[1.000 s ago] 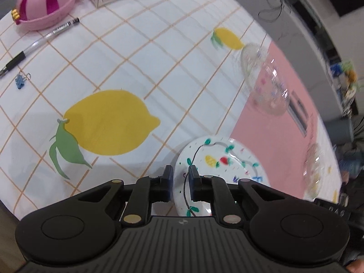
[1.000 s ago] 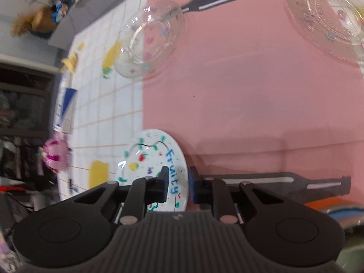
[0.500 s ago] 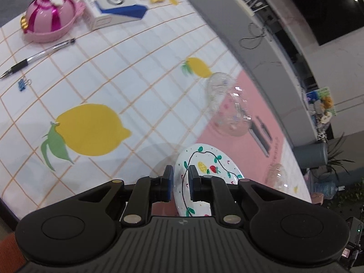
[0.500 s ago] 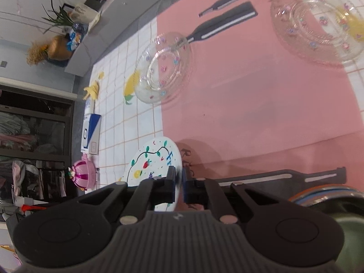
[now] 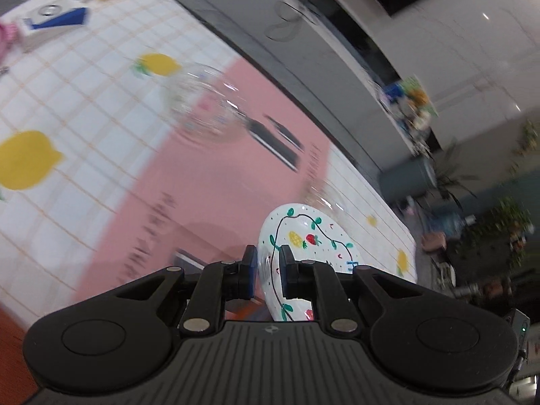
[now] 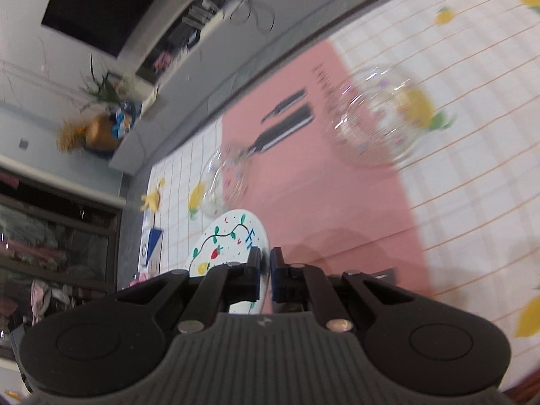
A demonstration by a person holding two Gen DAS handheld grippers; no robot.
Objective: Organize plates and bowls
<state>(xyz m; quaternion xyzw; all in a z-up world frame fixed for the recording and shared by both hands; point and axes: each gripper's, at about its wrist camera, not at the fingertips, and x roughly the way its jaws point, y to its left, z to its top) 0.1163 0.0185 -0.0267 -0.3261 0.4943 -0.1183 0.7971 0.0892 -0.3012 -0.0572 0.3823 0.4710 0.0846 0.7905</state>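
A white plate painted with fruit and a green vine is held in the air above the table by both grippers. My left gripper is shut on its near rim. My right gripper is shut on the opposite rim of the same plate. The plate is lifted and tilted. A clear glass bowl with coloured dots stands on the cloth at the pink panel's edge; it also shows in the right wrist view. A clear glass plate lies further right.
The table carries a white grid cloth with lemons and a pink panel. A blue and white box lies at the far left corner. A grey bench runs behind the table.
Both grippers have lifted the painted plate off the cloth and swung it to the right over the pink panel. The views now tilt up toward the room.
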